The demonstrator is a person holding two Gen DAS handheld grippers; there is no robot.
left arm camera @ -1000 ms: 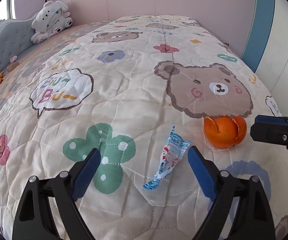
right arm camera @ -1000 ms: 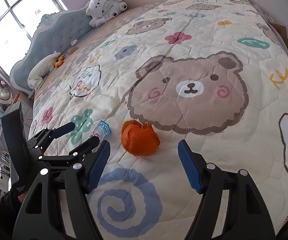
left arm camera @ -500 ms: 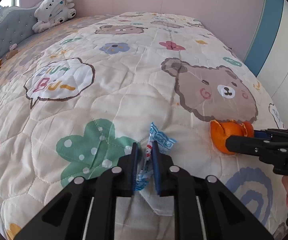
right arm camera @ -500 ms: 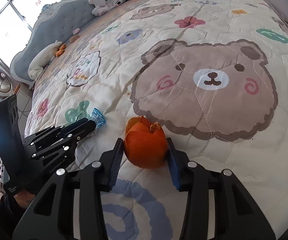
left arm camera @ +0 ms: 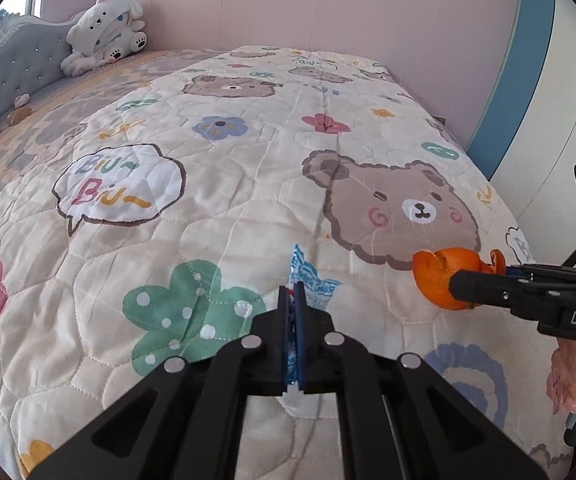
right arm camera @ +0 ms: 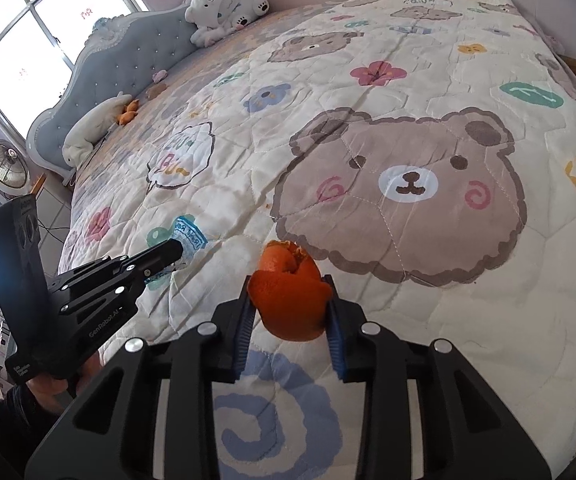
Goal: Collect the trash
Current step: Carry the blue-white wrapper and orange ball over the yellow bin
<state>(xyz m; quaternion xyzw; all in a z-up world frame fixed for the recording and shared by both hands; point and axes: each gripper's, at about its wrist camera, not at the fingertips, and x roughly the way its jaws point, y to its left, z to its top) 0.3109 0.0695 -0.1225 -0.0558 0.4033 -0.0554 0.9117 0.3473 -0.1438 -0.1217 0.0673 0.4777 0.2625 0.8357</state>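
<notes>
My left gripper [left arm camera: 292, 294] is shut on a blue-and-white candy wrapper [left arm camera: 315, 283], whose top sticks up past the fingertips, just above the quilted bed cover [left arm camera: 216, 208]. My right gripper [right arm camera: 288, 304] is shut on an orange peel [right arm camera: 289, 300] and holds it a little above the cover. In the left wrist view the peel [left arm camera: 433, 276] and the right gripper [left arm camera: 467, 282] are at the right. In the right wrist view the left gripper [right arm camera: 176, 250] and the wrapper [right arm camera: 190, 238] are at the left.
The bed cover [right arm camera: 407, 128] has bear and flower prints. A white plush toy [left arm camera: 104, 34] sits by the grey headboard [right arm camera: 120, 60] at the far end. A pink wall [left arm camera: 327, 0] runs behind the bed. A fan [right arm camera: 8, 164] stands beside the bed.
Both grippers went from open to shut: the left closed on the wrapper, the right on the orange peel. Both items have since lifted slightly off the cover.
</notes>
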